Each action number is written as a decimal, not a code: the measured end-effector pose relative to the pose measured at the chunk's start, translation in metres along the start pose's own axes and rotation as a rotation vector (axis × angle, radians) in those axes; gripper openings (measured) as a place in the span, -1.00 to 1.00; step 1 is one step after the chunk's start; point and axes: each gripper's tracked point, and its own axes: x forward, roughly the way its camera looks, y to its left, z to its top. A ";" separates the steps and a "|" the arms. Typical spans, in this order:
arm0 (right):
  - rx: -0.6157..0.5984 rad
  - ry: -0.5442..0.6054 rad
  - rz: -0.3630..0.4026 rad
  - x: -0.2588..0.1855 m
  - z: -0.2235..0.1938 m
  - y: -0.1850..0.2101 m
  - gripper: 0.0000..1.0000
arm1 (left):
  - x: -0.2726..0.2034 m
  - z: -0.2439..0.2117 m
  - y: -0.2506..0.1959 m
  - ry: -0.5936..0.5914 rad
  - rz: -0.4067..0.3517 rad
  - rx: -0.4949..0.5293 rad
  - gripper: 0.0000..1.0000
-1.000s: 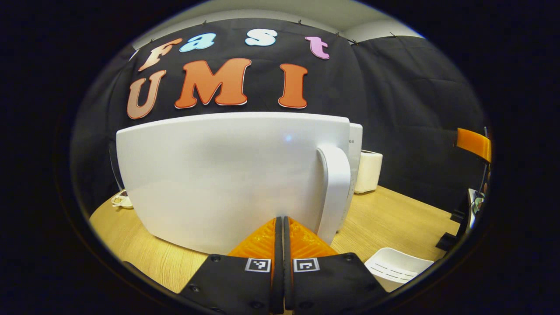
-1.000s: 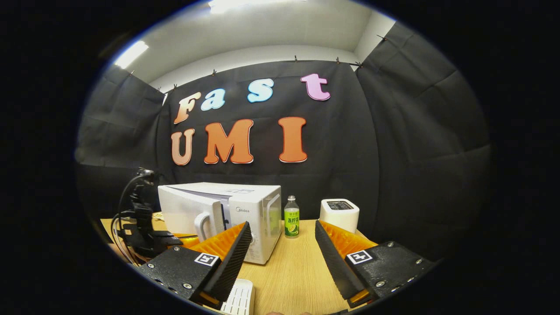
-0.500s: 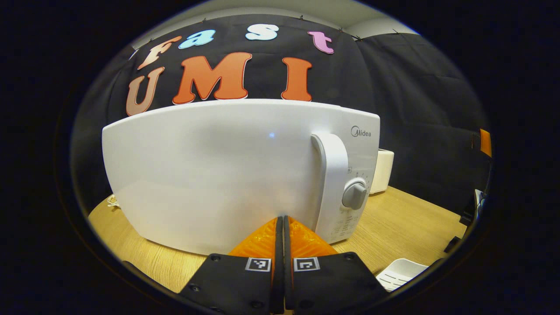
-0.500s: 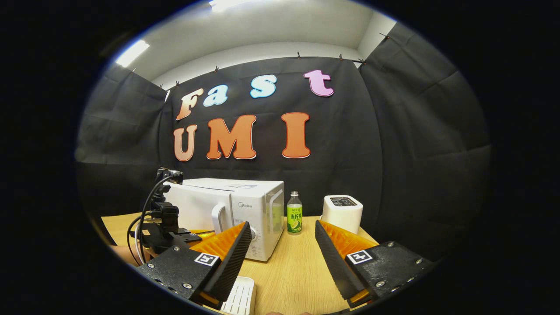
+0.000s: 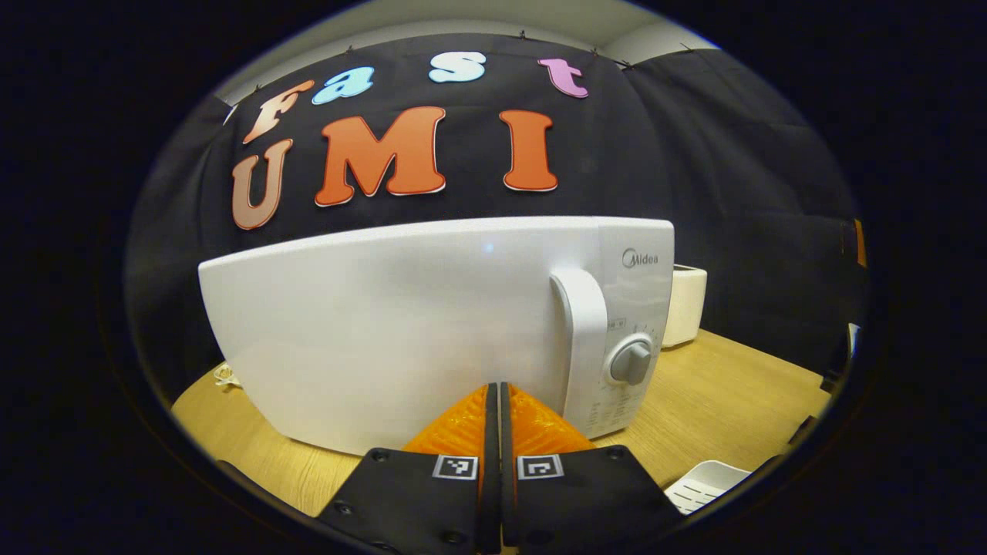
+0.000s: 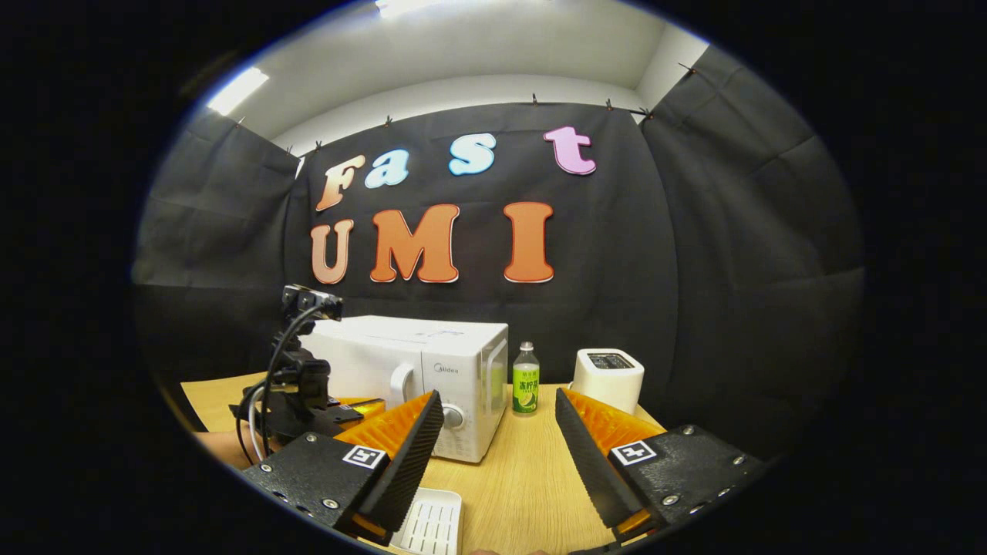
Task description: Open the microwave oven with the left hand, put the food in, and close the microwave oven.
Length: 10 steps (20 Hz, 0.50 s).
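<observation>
The white microwave oven [image 5: 432, 324] stands on the desk [image 6: 524, 478], door flush. The left tongs [image 5: 494, 401], pressed together on nothing, point at the door. The right tongs [image 6: 499, 412] gape wide, empty, near the desk's front.

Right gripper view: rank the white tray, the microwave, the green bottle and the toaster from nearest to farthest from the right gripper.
From the right gripper:
1. White tray, just below, by its left finger.
2. Microwave, ahead, left.
3. Green bottle and toaster, farther back, bottle centre, toaster right; too close to rank.
</observation>
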 end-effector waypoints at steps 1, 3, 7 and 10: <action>-0.001 -0.011 -0.003 0.003 0.008 0.000 0.82 | -0.011 0.014 0.006 -0.014 0.011 0.011 -0.98; 0.003 -0.029 -0.012 0.005 0.025 -0.002 0.82 | -0.034 0.050 0.020 -0.060 0.023 0.027 -0.89; 0.023 -0.079 0.007 0.010 0.061 0.003 0.81 | -0.093 0.118 0.057 -0.153 0.071 0.059 -0.26; 0.034 -0.123 0.005 0.015 0.087 0.007 0.81 | -0.136 0.158 0.091 -0.218 0.122 0.043 0.02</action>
